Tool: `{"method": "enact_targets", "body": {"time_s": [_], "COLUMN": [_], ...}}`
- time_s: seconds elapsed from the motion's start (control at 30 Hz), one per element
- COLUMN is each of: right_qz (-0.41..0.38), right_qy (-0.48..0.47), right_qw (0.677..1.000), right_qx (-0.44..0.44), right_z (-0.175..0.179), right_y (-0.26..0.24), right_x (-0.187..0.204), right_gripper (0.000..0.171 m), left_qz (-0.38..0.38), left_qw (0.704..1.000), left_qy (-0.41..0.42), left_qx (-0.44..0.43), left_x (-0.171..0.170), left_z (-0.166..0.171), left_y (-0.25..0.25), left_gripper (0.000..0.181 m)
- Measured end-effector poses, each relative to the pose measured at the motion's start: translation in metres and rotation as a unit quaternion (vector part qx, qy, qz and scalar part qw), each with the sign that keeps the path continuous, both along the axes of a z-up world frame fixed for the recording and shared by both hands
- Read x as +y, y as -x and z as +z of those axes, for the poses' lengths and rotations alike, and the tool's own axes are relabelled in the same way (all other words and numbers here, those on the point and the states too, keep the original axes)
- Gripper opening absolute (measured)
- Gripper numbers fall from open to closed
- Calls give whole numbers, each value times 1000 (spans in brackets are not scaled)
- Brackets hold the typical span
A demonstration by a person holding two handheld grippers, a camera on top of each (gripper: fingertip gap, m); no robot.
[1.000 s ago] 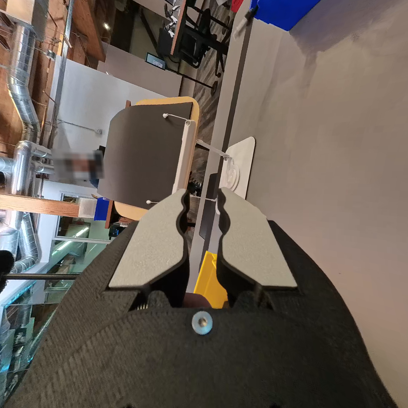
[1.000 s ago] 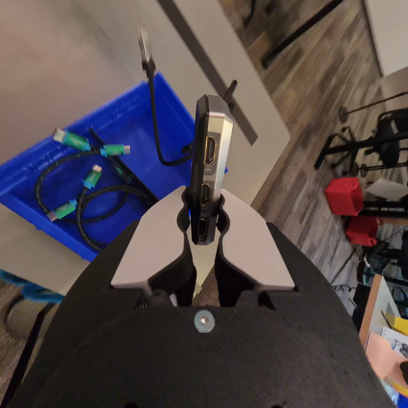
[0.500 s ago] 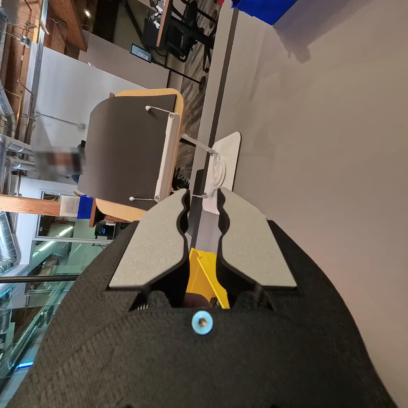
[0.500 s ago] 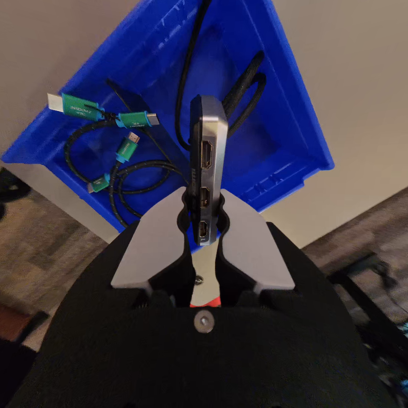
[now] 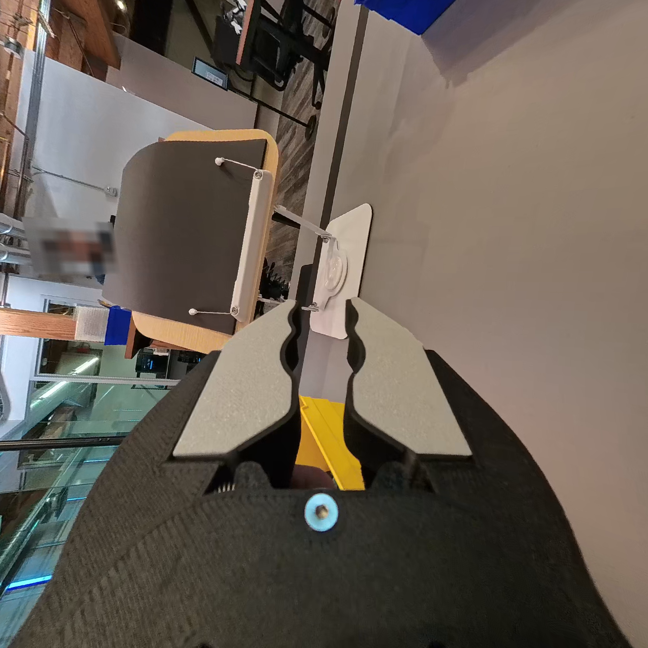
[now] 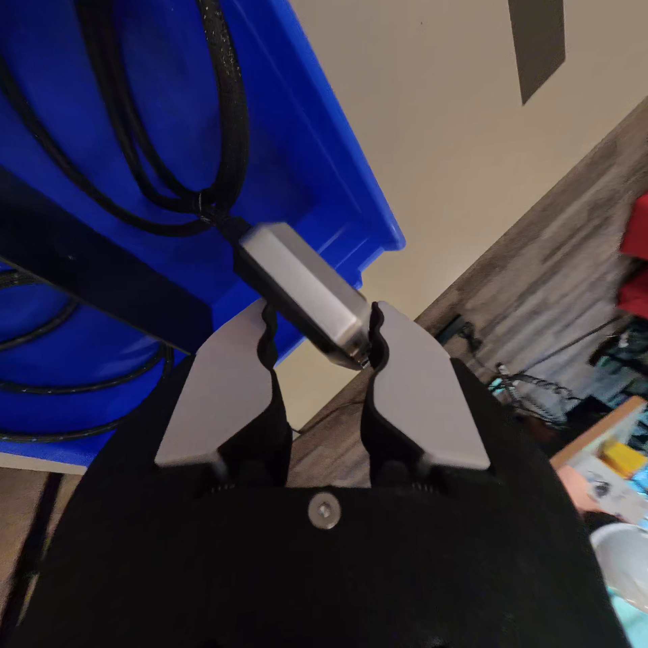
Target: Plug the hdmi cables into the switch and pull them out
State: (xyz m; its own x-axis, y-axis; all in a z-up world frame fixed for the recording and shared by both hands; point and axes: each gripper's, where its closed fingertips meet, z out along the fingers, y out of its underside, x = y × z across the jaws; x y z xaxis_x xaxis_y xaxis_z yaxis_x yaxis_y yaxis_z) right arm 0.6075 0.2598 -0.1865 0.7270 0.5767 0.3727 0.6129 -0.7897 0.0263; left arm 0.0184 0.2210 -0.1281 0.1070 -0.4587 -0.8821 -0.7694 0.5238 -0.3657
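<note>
In the right wrist view my right gripper (image 6: 321, 310) hangs over the near corner of a blue bin (image 6: 315, 157). Its jaws stand wide apart. The silver HDMI switch (image 6: 301, 280) lies tilted between the fingertips, with one end against the right finger (image 6: 413, 378); it is not clamped. The switch's own black lead joins black braided cables (image 6: 231, 87) coiled in the bin. My left gripper (image 5: 321, 312) is turned sideways over the grey table (image 5: 508, 280), with a narrow gap between its jaws and nothing in them. The bin's corner (image 5: 403, 14) shows far off in that view.
A yellow bin (image 5: 326, 438) sits close behind the left fingers. A white base plate (image 5: 354, 245) carries a stand with a dark curved panel (image 5: 182, 238) at the table edge. The floor and red boxes (image 6: 634, 270) lie beyond the table edge (image 6: 438, 122).
My right gripper moved down over the blue bin and opened. The switch, held upright before, has tipped over between the jaws. The left gripper has barely moved.
</note>
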Motion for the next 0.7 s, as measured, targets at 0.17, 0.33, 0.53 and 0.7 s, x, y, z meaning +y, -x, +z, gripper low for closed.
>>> {"method": "enact_targets", "body": {"time_s": [0.17, 0.33, 0.53, 0.7], "right_qz": [27, 35, 16, 22], "right_qy": [11, 17, -39, -109], "right_qw": [999, 999, 999, 993], "right_qx": [-45, -20, 17, 43], "right_z": [-10, -27, 4, 23], "right_y": [10, 19, 20, 39], "right_x": [9, 16, 17, 27], "right_gripper": [69, 81, 85, 55], "left_qz": [1, 3, 9, 10], "left_qw": [1000, 1000, 1000, 1000], "left_qy": [2, 2, 8, 12], "left_qx": [3, 6, 3, 2], "left_x": [0, 0, 4, 5], "left_z": [-2, -4, -5, -7], "left_y": [-1, 0, 5, 6], "left_gripper": [24, 24, 24, 24]}}
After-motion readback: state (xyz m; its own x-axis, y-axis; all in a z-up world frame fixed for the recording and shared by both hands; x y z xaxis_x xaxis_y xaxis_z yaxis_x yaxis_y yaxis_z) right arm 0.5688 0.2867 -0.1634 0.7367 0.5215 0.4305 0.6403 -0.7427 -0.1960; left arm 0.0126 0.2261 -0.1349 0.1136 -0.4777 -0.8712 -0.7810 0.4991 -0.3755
